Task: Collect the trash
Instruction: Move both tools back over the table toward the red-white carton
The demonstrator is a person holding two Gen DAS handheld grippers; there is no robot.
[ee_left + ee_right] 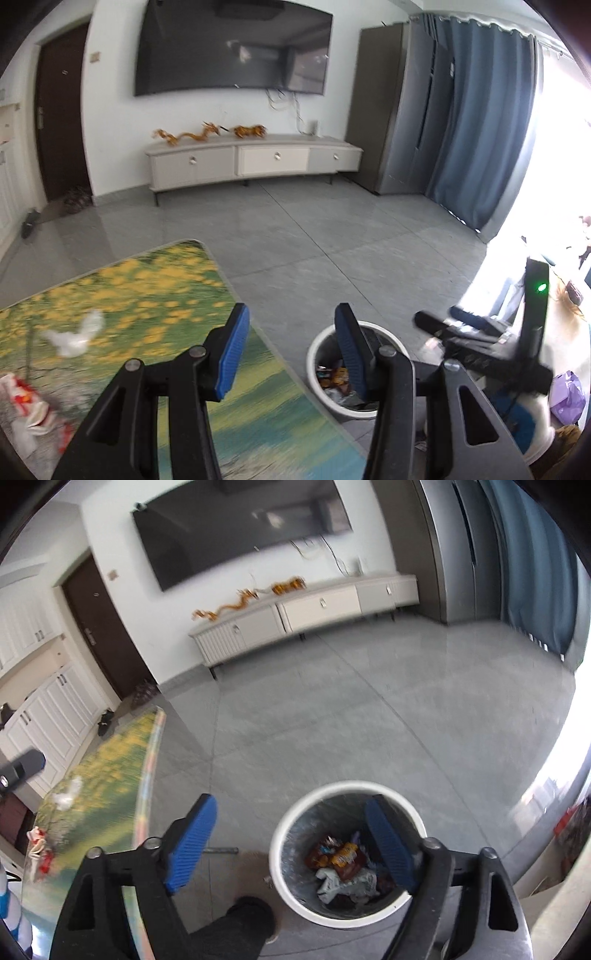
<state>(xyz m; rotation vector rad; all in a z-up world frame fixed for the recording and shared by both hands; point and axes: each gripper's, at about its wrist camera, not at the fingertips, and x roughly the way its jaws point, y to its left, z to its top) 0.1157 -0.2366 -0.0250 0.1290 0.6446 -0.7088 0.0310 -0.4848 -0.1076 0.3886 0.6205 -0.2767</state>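
Right gripper (291, 843) released and holding nothing, above the white trash bin (345, 849) on the floor, wrappers (341, 860) inside. Left gripper (291, 350) released, holding nothing. 2 pieces remain on the table (122, 295): white tissue (75, 334) mid-surface, red-and-white wrapper (31, 406) at the left edge.

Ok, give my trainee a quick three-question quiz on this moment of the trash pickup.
1. True or false: the right gripper holds a wrapper.
2. Where does the crumpled white tissue lie? A) in the bin B) on the table C) on the floor
3. Fill in: the white bin stands on the ____.

Key: 1 false, both its fingers are apart with nothing between them; 2 B, on the flower-print table; 3 floor.
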